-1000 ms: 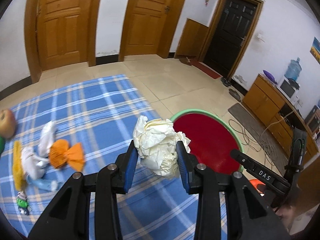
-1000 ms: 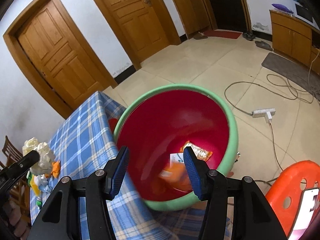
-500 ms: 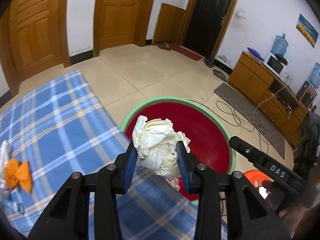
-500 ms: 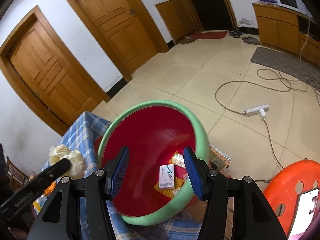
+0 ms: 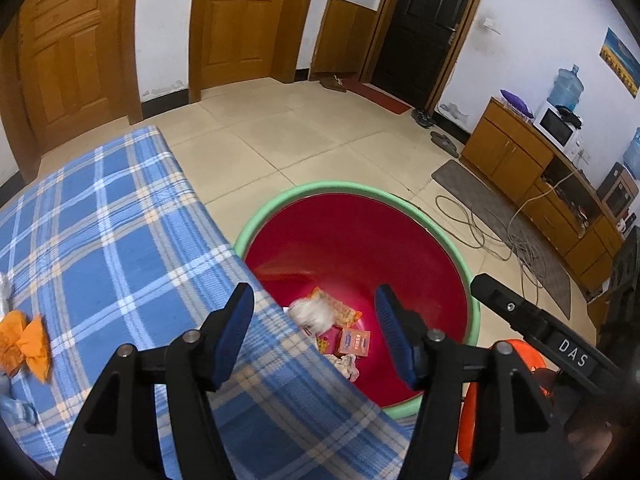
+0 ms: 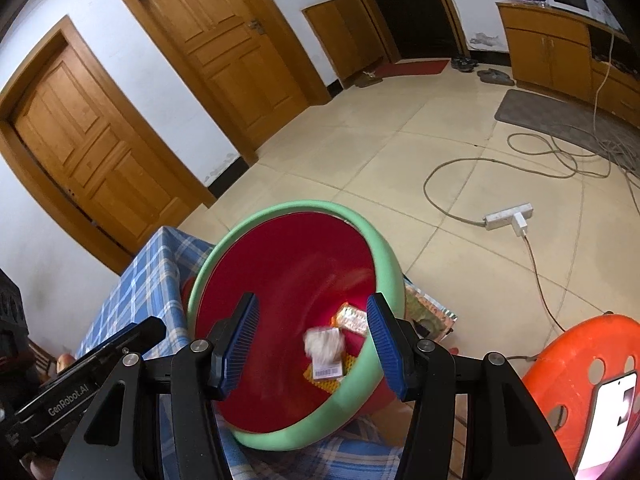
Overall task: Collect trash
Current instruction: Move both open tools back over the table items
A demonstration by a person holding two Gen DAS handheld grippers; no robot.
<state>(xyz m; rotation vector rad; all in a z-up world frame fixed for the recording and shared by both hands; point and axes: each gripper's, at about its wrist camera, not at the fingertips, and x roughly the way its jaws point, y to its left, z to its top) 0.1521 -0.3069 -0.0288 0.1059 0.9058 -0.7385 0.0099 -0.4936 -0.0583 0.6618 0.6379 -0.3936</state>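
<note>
- Over the red basin (image 5: 420, 280) with the green rim, the left gripper (image 5: 312, 332) has its jaws opening, nothing between them; the crumpled paper ball (image 5: 310, 312), blurred, is inside the basin among wrappers.
- Hold above the basin until the paper settles.
- Right gripper (image 6: 310, 340) hangs apart and empty over the same basin.
- Next target is probably the orange wrapper (image 5: 26, 342) on the plaid-covered surface (image 5: 120, 240); approach it with the jaws wide.
</note>
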